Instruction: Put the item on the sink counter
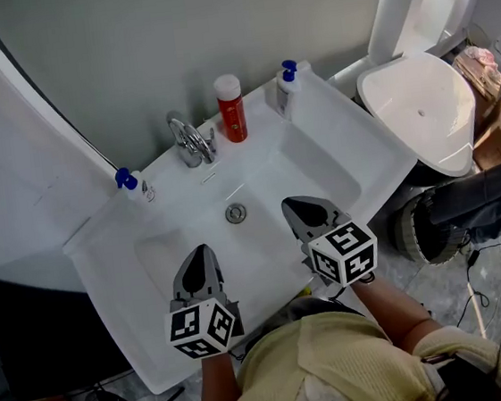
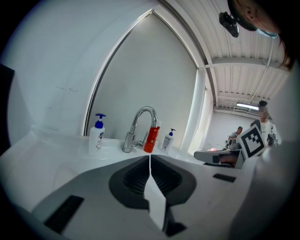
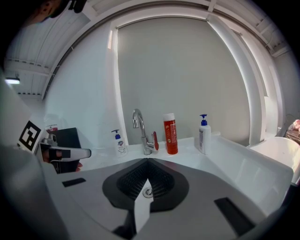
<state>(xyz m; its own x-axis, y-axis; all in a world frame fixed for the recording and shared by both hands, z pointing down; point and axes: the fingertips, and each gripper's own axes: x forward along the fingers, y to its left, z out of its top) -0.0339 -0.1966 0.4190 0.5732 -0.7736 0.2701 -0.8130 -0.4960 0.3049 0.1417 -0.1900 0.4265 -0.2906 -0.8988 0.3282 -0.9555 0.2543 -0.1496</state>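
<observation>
White porcelain lies under both grippers: the sink basin (image 1: 319, 174) sits just below the jaws, and its drain (image 1: 236, 213) is ahead of the two tips and between them. The left gripper (image 1: 200, 250) has its jaws pressed together with nothing between them, and so does the right gripper (image 1: 291, 204). Neither carries anything.

Beyond the jaws, on the back ledge of the sink counter (image 1: 103, 243), the faucet (image 1: 192, 141) stands almost straight ahead. A red bottle (image 1: 231, 107) stands just to its right. One blue-topped pump bottle (image 1: 132, 183) is far out to the left of the left jaws, and another (image 1: 287, 83) is ahead and to the right of the right jaws.

All three bottles are upright on the counter, and which one is the task's item cannot be told. The placing step looks either finished or not yet begun. If it is not begun, the next move calls for spreading one pair of jaws and finding an item to fetch.

Both hands sit low near the person's body. The grippers are side by side and well apart, pointing forward over the basin and tipped slightly downward.
</observation>
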